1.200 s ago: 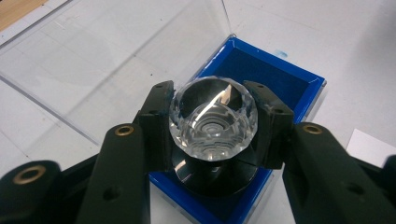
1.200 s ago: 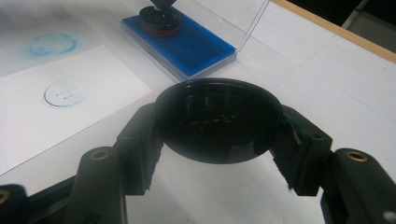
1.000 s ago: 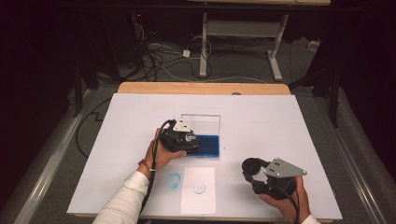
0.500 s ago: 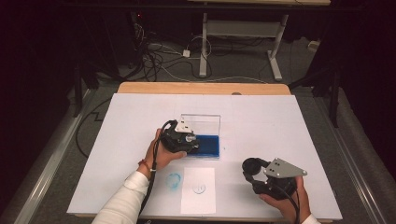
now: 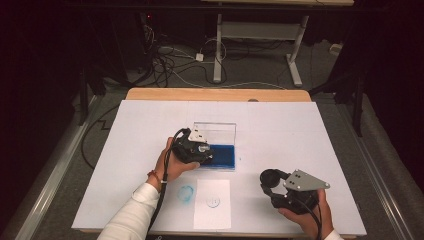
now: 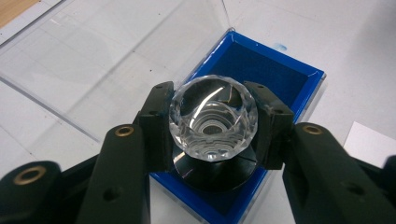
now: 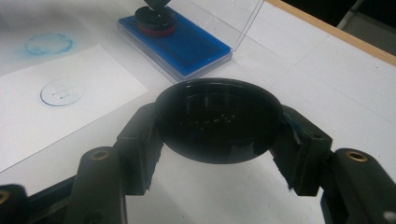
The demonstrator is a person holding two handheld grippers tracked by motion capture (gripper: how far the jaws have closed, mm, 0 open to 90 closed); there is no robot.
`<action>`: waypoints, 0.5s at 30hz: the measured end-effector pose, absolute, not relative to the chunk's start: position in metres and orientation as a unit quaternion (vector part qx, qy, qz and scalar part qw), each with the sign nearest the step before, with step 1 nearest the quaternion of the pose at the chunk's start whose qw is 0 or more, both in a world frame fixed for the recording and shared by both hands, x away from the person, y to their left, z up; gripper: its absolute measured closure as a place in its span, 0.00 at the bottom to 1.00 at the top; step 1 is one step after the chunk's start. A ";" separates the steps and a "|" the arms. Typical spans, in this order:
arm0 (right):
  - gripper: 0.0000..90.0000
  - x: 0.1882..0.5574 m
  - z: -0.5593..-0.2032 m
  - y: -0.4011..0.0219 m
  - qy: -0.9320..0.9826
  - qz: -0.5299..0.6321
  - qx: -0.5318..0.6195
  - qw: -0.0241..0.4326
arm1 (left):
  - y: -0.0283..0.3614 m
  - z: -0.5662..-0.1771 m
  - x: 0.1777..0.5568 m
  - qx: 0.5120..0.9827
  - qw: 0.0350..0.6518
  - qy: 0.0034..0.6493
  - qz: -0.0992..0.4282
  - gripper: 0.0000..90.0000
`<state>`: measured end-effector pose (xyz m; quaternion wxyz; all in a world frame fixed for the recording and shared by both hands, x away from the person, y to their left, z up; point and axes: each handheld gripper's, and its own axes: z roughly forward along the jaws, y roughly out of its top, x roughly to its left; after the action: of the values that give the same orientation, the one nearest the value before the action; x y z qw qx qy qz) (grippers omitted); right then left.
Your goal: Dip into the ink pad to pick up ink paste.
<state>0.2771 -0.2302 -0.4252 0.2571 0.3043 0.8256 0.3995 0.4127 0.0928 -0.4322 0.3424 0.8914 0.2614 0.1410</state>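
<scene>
Left gripper view, left gripper (image 6: 212, 126) clamped on clear-handled stamp (image 6: 212, 119), base seemingly resting on blue ink pad (image 6: 285, 79), right gripper (image 7: 219, 140) gripping black cap (image 7: 218, 122), paper sheet (image 5: 212, 202) nearby

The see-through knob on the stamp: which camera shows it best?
The left gripper view: the clear faceted knob sits close up, clamped between the left gripper pads over the blue ink pad. The high view has it hidden under the hand. In the right gripper view the stamp stands far off, its knob cut off.
</scene>
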 end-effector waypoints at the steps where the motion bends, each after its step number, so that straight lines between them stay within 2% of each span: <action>1: 0.43 0.277 -0.425 -0.230 0.826 0.399 0.304 0.258 | 0.092 -0.431 0.413 0.893 0.339 0.260 0.141 0.61; 7: 0.43 0.277 -0.425 -0.231 0.824 0.400 0.306 0.258 | 0.087 -0.424 0.412 0.897 0.333 0.254 0.141 0.61; 15: 0.43 0.277 -0.424 -0.232 0.823 0.402 0.306 0.260 | 0.079 -0.399 0.410 0.893 0.354 0.238 0.142 0.61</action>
<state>0.2769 -0.2317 -0.4237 0.2602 0.3065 0.8226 0.4021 0.4102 0.0792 -0.3993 0.3537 0.8934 0.2381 0.1416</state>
